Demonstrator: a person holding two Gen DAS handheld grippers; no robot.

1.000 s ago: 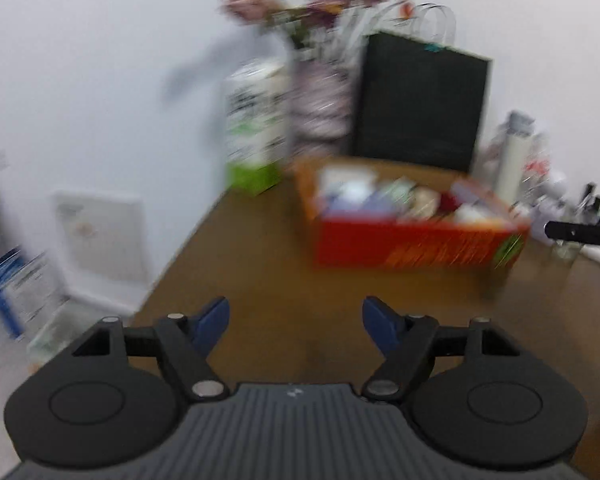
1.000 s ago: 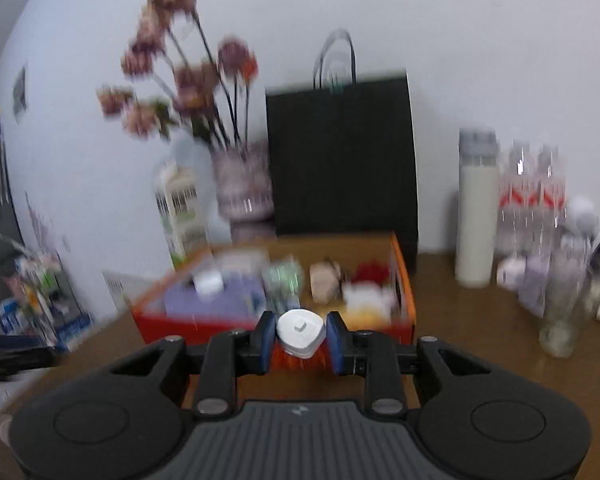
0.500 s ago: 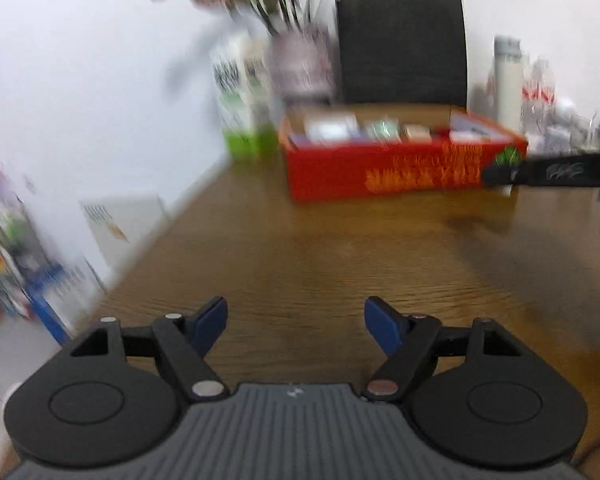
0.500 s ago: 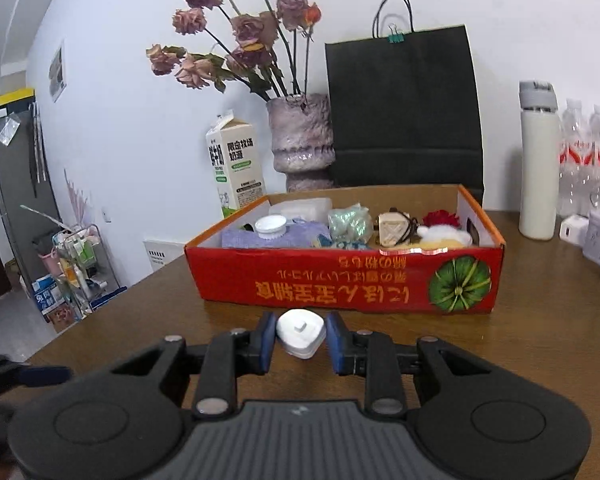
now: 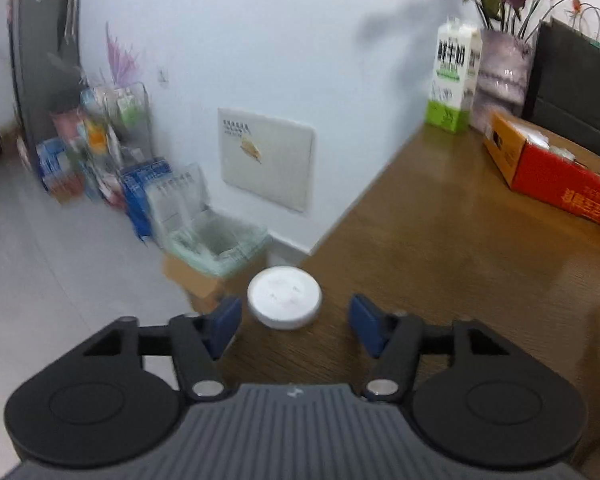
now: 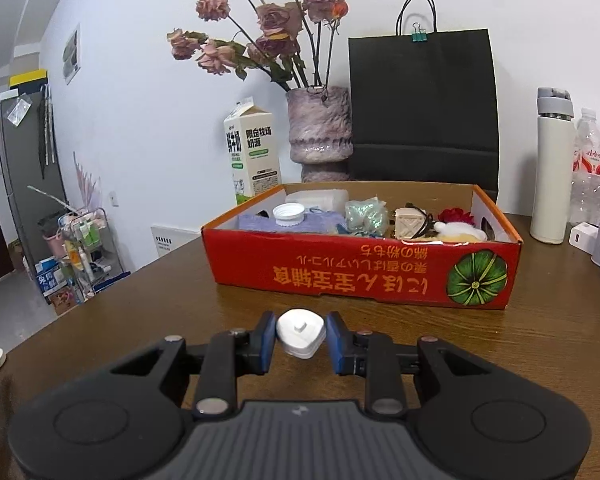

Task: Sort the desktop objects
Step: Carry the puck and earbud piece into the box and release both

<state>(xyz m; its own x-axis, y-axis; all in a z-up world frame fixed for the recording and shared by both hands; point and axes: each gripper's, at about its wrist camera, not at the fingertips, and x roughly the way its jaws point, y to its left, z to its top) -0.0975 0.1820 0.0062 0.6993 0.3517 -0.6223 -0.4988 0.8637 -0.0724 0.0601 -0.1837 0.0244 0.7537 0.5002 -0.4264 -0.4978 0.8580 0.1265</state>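
Note:
My right gripper (image 6: 301, 338) is shut on a small white rounded-triangle object (image 6: 301, 332), held low over the brown table, in front of the red cardboard box (image 6: 360, 276). The box holds several small items, among them a white lid (image 6: 288, 214) on a purple cloth. My left gripper (image 5: 294, 320) is open near the table's left front corner. A round white lid (image 5: 284, 296) lies on the table between its blue pads, touching neither. The red box shows at the far right of the left wrist view (image 5: 556, 176).
Behind the box stand a milk carton (image 6: 253, 156), a vase of dried roses (image 6: 320, 132) and a black paper bag (image 6: 422, 108). A white flask (image 6: 552, 168), water bottles and a small tin stand at right. The table edge (image 5: 352, 208) drops to a floor with a lined bin (image 5: 220, 244).
My left gripper has swung left toward the table corner, and the round white lid has come in between its pads. My right gripper still holds the white object before the box.

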